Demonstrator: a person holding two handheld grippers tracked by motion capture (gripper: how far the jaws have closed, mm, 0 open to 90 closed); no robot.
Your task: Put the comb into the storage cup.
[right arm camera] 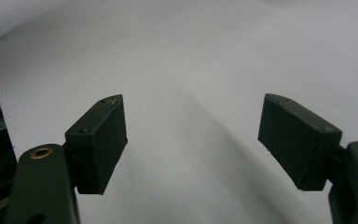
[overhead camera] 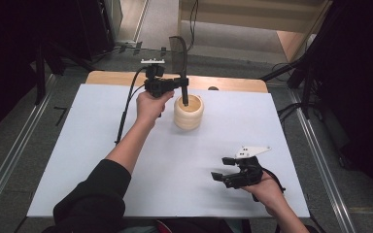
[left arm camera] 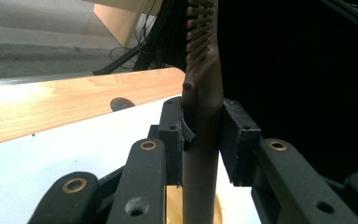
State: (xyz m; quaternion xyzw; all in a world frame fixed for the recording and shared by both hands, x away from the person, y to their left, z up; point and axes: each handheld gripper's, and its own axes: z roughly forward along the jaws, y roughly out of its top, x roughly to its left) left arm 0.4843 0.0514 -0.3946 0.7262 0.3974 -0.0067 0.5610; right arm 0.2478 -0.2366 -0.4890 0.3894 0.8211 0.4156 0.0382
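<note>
While the left gripper (overhead camera: 183, 85) clamps the dark brown slotted spatula (left arm camera: 203, 100) upright, its handle end dips straight down into the pale wooden cylindrical holder (overhead camera: 189, 112); the right gripper (overhead camera: 223, 169), nearer the person, rests wide open and empty.

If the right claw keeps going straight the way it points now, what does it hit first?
Probably only the white tabletop: the open right claw points left across it, nothing between its jaws. The wooden cup looks well off that line, though depth is unclear.

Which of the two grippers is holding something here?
The left gripper, at the far side of the table: its jaws clamp a dark slotted spatula upright over the wooden cup. The right gripper is open with nothing between its jaws.
</note>
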